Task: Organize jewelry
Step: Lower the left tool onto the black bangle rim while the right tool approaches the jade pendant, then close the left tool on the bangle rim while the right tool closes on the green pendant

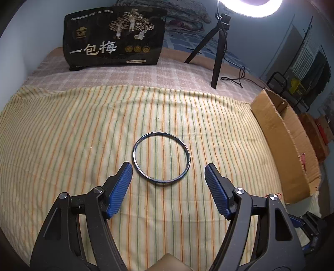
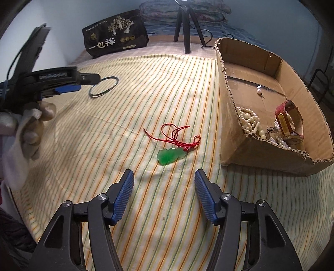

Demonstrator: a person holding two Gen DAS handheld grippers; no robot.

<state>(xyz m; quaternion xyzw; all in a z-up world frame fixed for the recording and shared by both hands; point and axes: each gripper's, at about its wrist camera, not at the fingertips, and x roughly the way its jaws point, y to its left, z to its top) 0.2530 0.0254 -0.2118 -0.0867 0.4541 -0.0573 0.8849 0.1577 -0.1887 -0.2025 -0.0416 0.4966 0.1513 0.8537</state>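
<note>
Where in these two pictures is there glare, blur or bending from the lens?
Left wrist view: the ring lamp at the top edge burns out to white, and the striped cloth curves toward the borders. Right wrist view: the left gripper and the gloved hand are soft and blurred, while the green pendant is sharp; the cardboard box bows outward.
</note>
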